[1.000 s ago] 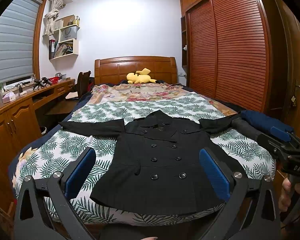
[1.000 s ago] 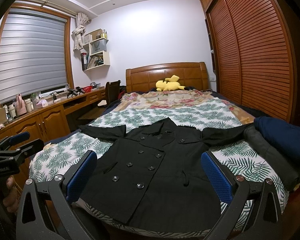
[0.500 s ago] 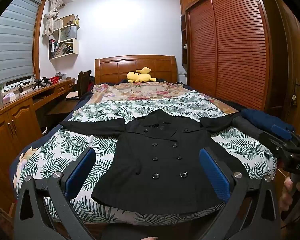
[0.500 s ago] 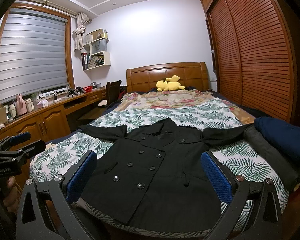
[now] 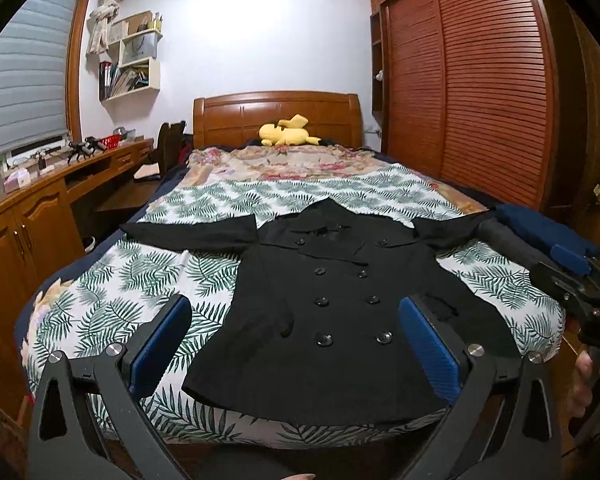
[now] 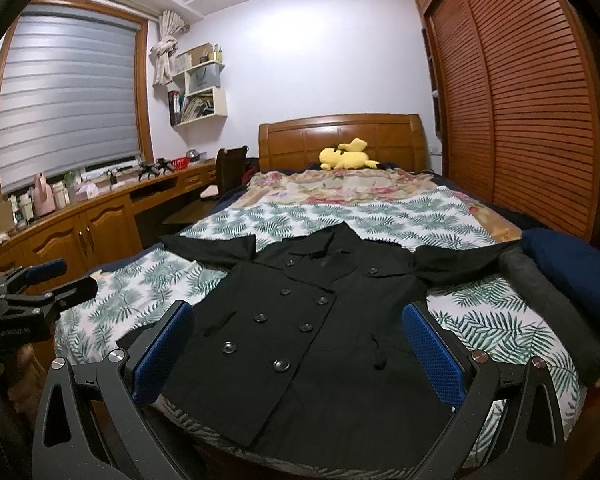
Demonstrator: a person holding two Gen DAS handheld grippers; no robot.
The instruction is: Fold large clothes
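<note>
A black double-breasted coat (image 5: 332, 304) lies flat, face up, on the leaf-print bedspread (image 5: 112, 292), both sleeves spread out sideways, hem toward me. It also shows in the right wrist view (image 6: 300, 320). My left gripper (image 5: 294, 344) is open and empty, held above the foot of the bed before the coat's hem. My right gripper (image 6: 298, 348) is open and empty at the same edge, a little to the right. Each gripper shows in the other's view, the right one (image 5: 576, 276) and the left one (image 6: 40, 284).
Folded dark blue and grey clothes (image 6: 556, 276) lie at the bed's right edge beside the coat's sleeve. A yellow plush toy (image 5: 286, 132) sits at the headboard. A wooden desk (image 5: 40, 196) runs along the left, a louvred wardrobe (image 5: 480, 92) along the right.
Both views have shifted slightly; the left gripper has tilted a little, so the coat sits a touch higher in its view. Both grippers stay open. The coat has not moved.
</note>
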